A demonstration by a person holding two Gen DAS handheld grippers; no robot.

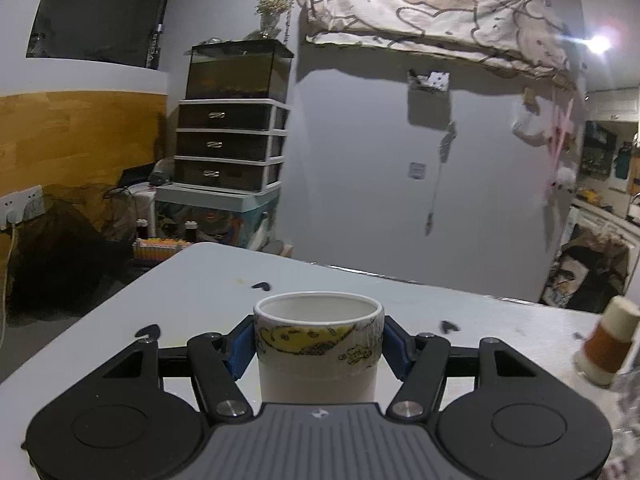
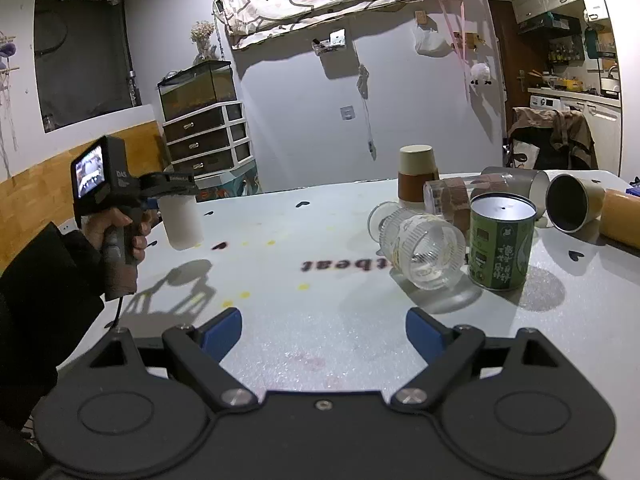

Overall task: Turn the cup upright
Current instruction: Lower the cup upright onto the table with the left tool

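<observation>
A white cup with a yellow patterned band near its rim stands upright, mouth up, between the blue pads of my left gripper, which is shut on its upper part. In the right wrist view the same cup is held by the left gripper at the table's left side, its base at or just above the surface. My right gripper is open and empty, low over the near middle of the white table.
At the right of the table lie a ribbed glass on its side, a green tin, a clear tumbler on its side, a brown-banded cup upside down, and a metal cup on its side. The upside-down cup also shows in the left wrist view.
</observation>
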